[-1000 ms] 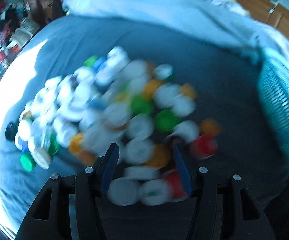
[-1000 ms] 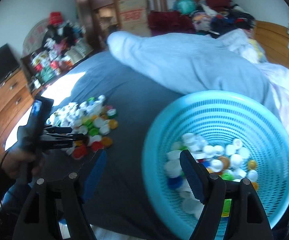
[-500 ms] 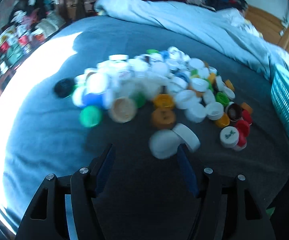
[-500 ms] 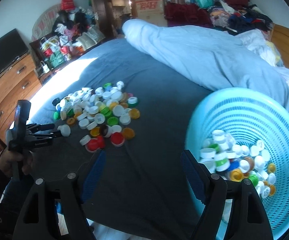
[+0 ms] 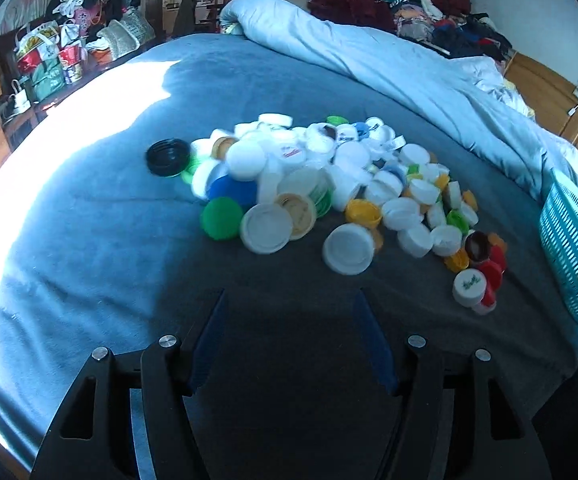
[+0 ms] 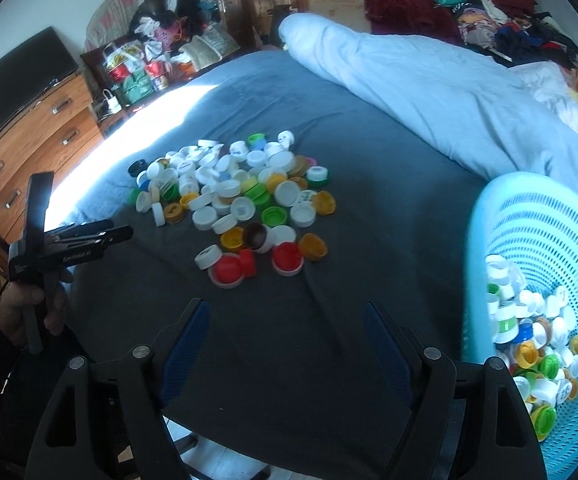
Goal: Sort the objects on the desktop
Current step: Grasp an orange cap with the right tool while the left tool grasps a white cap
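Caps [image 5: 321,184] beyond 2 empty, parted grippers [image 5: 289,300] [image 6: 287,312]

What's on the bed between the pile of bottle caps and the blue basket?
Nothing. In the right wrist view, only bare dark grey bedsheet lies between the pile of bottle caps and the blue basket.

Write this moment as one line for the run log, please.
left gripper: open, empty | right gripper: open, empty | caps: heaped on bed | basket: part filled
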Demonstrator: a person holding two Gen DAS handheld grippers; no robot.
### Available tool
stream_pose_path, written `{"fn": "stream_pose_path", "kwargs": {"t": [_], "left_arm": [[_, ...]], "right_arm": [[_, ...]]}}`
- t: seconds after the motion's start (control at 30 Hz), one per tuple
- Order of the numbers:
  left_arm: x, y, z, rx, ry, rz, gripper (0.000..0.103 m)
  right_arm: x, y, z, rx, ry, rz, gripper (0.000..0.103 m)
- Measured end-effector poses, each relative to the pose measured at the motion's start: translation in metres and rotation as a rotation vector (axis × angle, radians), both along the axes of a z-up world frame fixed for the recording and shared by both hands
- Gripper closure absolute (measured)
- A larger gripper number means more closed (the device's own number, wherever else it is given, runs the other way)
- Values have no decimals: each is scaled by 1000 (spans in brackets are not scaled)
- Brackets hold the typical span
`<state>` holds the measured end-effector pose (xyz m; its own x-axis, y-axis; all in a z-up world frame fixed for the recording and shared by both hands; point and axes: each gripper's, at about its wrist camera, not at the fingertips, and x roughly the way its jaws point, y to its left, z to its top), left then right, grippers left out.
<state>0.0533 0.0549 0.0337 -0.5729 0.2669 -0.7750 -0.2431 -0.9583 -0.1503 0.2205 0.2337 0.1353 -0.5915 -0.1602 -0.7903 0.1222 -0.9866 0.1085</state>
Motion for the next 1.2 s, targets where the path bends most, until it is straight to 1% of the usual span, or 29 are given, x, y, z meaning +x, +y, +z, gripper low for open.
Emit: {"fn": "stream_pose_path", "kwargs": {"t": [0.13, 0.2, 0.3, 0.4, 0.43, 0.47, 0.5, 0.57, 0.6, 0.67, 0.8, 0.87, 0.93, 1.0, 1.07, 1.2], "left_arm": [[-10, 13, -2, 32, -2, -30, 45], [-17, 19, -5, 24, -2, -26, 45], [-25, 22, -8, 47, -1, -30, 45], [-32, 25, -11, 54, -1, -43, 46], [-34, 25, -12, 53, -9, -45, 56], [-34, 25, -12, 55, -10, -46, 75], [-34, 24, -12, 74, -21, -58, 76], [-33, 26, -11, 72, -10, -59, 76], [-32, 26, -11, 68, -4, -62, 76], [-28, 25, -13, 74, -6, -60, 76], [-24, 20, -16, 102, -12, -52, 76], [-25, 17, -18, 113, -16, -52, 76], [-24, 17, -18, 120, -18, -51, 76], [-24, 17, -18, 120, -18, -53, 76], [-23, 17, -19, 117, -17, -56, 76], [-22, 18, -20, 114, -19, -60, 76]], "right_arm": [[-4, -6, -10, -14, -30, 6, 19], [-5, -10, -12, -10, -35, 15, 19], [-6, -14, -13, -4, -39, 22, 19], [-7, -13, -16, -9, -49, 22, 19], [-7, -11, -16, -13, -50, 17, 19], [-7, -10, -16, -16, -43, 10, 23], [-7, -8, -15, -19, -36, 5, 29], [-9, -3, -14, -45, -26, -7, 37], [-11, -1, -16, -58, -27, -12, 39], [-20, 3, -21, -91, -35, -23, 40], [-47, 9, -36, -123, -48, -57, 40], [-64, 9, -46, -111, -46, -77, 40], [-76, 9, -52, -93, -44, -90, 43], [-90, 12, -59, -117, -55, -105, 50], [-103, 20, -67, -158, -70, -140, 50], [-114, 27, -81, -165, -92, -192, 50]]}}
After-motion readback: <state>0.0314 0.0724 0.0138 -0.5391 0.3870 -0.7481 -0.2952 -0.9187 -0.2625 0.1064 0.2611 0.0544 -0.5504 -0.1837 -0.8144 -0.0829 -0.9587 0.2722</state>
